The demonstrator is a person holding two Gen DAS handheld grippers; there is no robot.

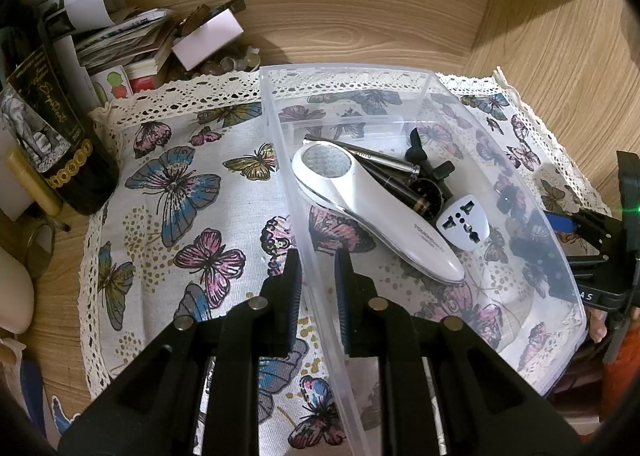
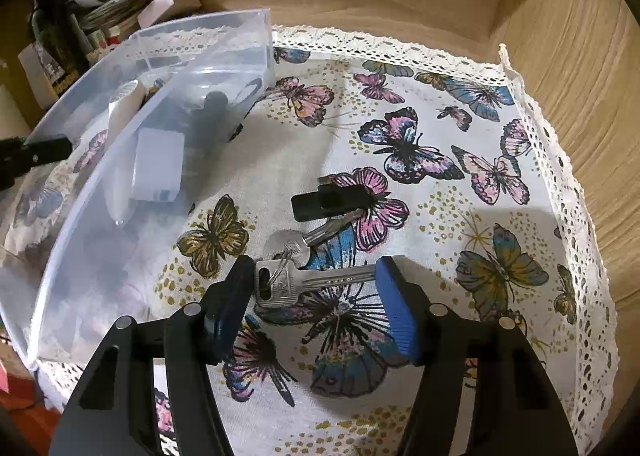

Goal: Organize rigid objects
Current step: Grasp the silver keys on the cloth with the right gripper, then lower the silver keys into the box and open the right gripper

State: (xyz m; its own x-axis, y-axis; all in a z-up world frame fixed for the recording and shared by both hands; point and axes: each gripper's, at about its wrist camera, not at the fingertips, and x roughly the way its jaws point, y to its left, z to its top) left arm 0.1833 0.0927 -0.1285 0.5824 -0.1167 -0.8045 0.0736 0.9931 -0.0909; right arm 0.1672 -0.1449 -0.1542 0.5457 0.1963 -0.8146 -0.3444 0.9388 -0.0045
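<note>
The left gripper (image 1: 318, 276) pinches the near wall of the clear plastic bin (image 1: 276, 128), likely steadying it. The right gripper (image 2: 312, 296) straddles the bunch of keys (image 2: 288, 276) on the butterfly cloth (image 2: 440, 256), half open, pads at each end. Just beyond lies a black USB stick (image 2: 330, 200), clear of the jaws; the bin to the left holds a white handheld device (image 1: 372, 216) and a travel adapter (image 1: 463, 223)

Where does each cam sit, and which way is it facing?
Left wrist: on the left gripper, facing down and forward; its fingers pinch the clear bin wall; right gripper at the frame's right edge.
Right wrist: on the right gripper, angled down at the keys between its fingers and the black USB stick.
Shared: bin, butterfly cloth.
</note>
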